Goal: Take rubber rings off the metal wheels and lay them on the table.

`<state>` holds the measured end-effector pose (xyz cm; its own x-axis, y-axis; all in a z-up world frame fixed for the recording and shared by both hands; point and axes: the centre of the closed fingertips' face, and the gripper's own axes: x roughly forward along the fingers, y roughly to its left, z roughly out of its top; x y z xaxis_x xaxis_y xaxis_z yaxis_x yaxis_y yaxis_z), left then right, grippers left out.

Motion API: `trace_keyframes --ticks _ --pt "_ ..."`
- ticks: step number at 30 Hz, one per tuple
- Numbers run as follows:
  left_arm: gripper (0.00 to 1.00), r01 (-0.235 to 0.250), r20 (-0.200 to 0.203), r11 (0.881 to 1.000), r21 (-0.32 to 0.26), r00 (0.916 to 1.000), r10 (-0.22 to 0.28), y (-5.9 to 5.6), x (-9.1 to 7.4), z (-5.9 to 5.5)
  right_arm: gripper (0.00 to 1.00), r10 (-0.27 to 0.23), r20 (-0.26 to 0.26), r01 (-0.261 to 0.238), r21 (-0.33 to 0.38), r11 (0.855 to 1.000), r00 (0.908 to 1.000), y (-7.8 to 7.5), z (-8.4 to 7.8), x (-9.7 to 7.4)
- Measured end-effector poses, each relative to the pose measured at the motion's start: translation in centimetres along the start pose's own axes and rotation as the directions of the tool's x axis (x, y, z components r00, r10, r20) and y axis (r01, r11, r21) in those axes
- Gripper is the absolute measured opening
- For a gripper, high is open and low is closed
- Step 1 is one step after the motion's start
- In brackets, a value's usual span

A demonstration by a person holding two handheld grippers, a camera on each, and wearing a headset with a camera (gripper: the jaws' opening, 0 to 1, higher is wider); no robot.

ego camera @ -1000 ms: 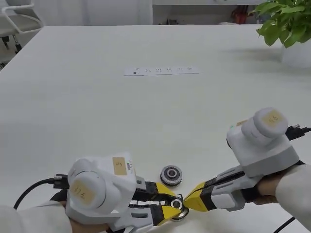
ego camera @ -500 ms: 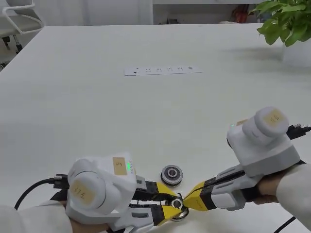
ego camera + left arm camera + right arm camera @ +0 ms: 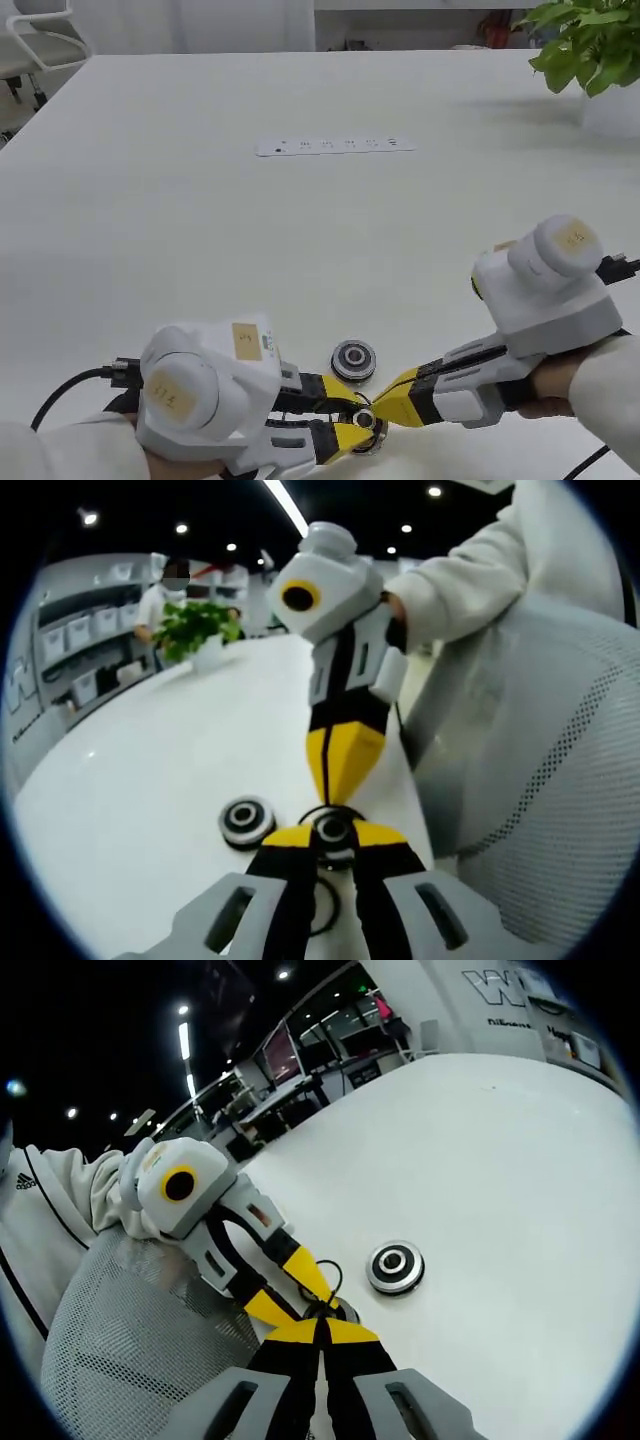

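Note:
A small metal wheel (image 3: 367, 428) is held just above the near table edge, with my left gripper (image 3: 352, 418) shut on it. In the left gripper view the wheel (image 3: 332, 828) sits between my yellow fingertips (image 3: 290, 836). My right gripper (image 3: 388, 410) comes in from the right, shut on the thin black rubber ring (image 3: 326, 1282) at the wheel's rim. A black loop (image 3: 322, 916) hangs below the wheel. A second wheel (image 3: 353, 359) with its black ring on lies flat on the table just beyond, and shows as well in the gripper views (image 3: 247, 821) (image 3: 396, 1266).
A white power strip (image 3: 333, 146) lies mid-table. A potted plant (image 3: 590, 50) stands at the far right corner and an office chair (image 3: 30, 45) at the far left. A grey mesh chair (image 3: 540, 780) is behind the grippers, and a person (image 3: 160, 600) stands far off.
The right gripper's body has shifted slightly right and up, with its tips staying at the wheel. The left gripper and the second wheel have held still.

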<state>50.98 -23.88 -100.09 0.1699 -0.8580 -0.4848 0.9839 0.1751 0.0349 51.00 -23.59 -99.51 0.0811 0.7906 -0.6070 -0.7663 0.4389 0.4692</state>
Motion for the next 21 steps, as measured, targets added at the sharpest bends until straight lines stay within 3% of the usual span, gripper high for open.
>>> trace_keyframes --ticks 8,12,15,21 --pt "0.14 -0.003 -0.01 1.0 -0.026 0.9999 0.003 0.0 0.1 0.1 0.0 -0.027 -0.024 0.027 0.0 1.0 0.9993 -0.5 -0.4 0.1" --pt "0.15 0.006 -0.042 1.0 0.008 0.9991 -0.006 0.0 -0.3 0.3 0.0 -0.03 -0.019 0.029 -0.002 1.0 0.9994 -0.5 -0.3 0.0" --pt "0.16 0.01 -0.038 1.0 0.029 0.9992 -0.008 0.0 -0.7 0.7 0.0 -0.027 -0.016 0.027 0.004 1.0 0.9995 -0.5 -0.2 -0.1" --pt "0.25 0.008 -0.018 1.0 0.014 0.9998 -0.008 0.6 -1.8 2.1 0.0 -0.023 -0.006 0.023 0.019 1.0 0.9997 -0.4 0.0 -0.2"
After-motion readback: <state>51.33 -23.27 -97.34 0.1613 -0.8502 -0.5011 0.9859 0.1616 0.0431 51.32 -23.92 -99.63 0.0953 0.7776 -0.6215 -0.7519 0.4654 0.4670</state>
